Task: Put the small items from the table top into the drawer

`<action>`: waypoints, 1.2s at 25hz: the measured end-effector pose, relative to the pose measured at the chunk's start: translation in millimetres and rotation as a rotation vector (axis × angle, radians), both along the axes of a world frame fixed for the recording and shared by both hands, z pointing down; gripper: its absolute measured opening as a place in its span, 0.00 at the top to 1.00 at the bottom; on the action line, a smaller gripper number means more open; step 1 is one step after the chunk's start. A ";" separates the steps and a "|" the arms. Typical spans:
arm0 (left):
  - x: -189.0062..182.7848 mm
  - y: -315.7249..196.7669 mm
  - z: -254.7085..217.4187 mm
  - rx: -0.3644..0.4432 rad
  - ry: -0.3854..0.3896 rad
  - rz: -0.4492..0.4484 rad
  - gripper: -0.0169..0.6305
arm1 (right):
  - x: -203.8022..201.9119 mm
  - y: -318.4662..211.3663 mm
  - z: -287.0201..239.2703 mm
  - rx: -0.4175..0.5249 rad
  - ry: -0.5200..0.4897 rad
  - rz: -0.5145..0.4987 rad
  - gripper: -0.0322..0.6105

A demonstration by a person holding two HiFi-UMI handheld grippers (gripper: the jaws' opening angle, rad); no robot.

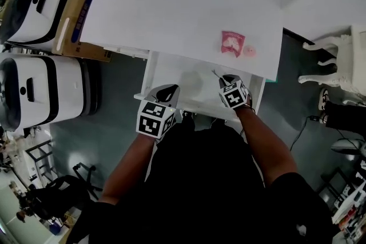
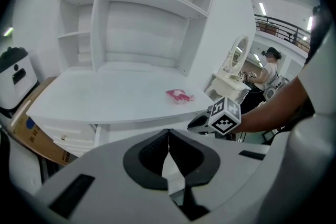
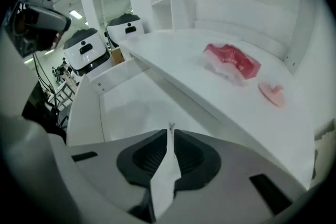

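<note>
Over the open drawer (image 1: 177, 80), the right gripper (image 1: 225, 79) has its jaws pressed together on a thin wire-like item (image 1: 216, 73), too small to identify. The left gripper (image 1: 170, 90) beside it is closed, with nothing between its jaws. On the table top (image 1: 183, 14), near the front edge, lie a pink packet (image 1: 233, 43) and, just beside it, a small pink round piece (image 1: 249, 51).

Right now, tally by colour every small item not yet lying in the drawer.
Red: 1, the crinkled red-and-white packet on the table top.
Pink: 1, the small round pink plastic piece beside it.
Grey: 1, a thin grey wiry item pinched in the right tool.
Total: 3
</note>
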State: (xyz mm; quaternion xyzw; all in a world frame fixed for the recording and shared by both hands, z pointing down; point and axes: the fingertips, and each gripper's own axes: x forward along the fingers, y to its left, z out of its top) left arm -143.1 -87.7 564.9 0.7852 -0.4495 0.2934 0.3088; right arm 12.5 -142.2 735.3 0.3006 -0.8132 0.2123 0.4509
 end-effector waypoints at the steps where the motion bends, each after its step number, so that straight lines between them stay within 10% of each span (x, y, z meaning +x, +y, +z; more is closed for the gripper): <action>1: 2.6 -2.8 -1.8 0.008 0.005 0.010 0.96 | -0.3 -1.3 -11.8 0.014 -0.024 0.022 0.90; 14: 43.8 -22.6 -27.8 0.076 0.113 0.105 0.96 | 29.7 11.5 -171.7 0.053 -0.466 0.321 0.90; 30: 78.2 -26.0 -64.0 0.163 0.112 0.219 0.96 | 79.2 26.2 -217.6 0.201 -0.498 0.402 0.91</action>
